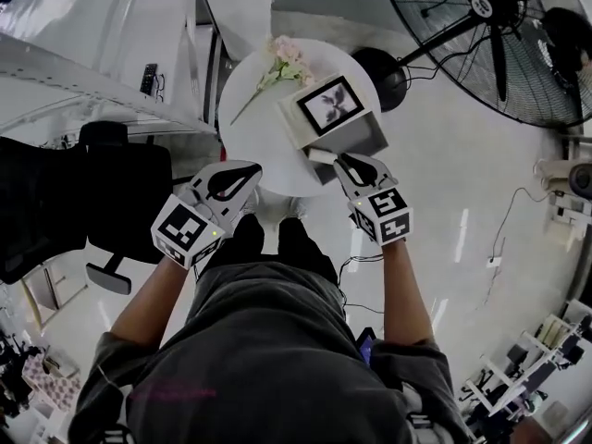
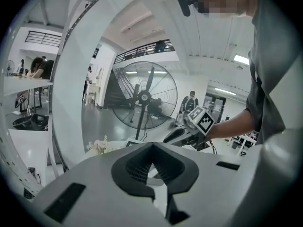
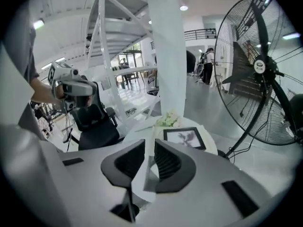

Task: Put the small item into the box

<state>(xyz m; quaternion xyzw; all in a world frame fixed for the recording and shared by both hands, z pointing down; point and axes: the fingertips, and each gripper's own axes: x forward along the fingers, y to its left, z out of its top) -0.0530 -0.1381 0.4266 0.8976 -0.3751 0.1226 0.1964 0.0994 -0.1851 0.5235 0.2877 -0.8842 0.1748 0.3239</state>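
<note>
A grey open box [image 1: 359, 137] stands on the round white table [image 1: 254, 141], with a black-framed picture [image 1: 330, 104] leaning at its back edge. My right gripper [image 1: 340, 160] hangs over the table's near rim, just in front of the box, and is shut on a small flat white item [image 1: 322, 155]. In the right gripper view that white item [image 3: 144, 178] sits pinched between the dark ribbed pads [image 3: 168, 162], with the picture [image 3: 184, 138] beyond. My left gripper [image 1: 242, 172] hovers at the table's near left edge, shut and holding nothing; its tips [image 2: 151, 148] meet.
A spray of pale flowers [image 1: 282, 63] lies on the far side of the table. A large floor fan [image 1: 499, 35] stands at the right, a black office chair [image 1: 116, 192] at the left, and a white staircase frame [image 1: 83, 54] behind it.
</note>
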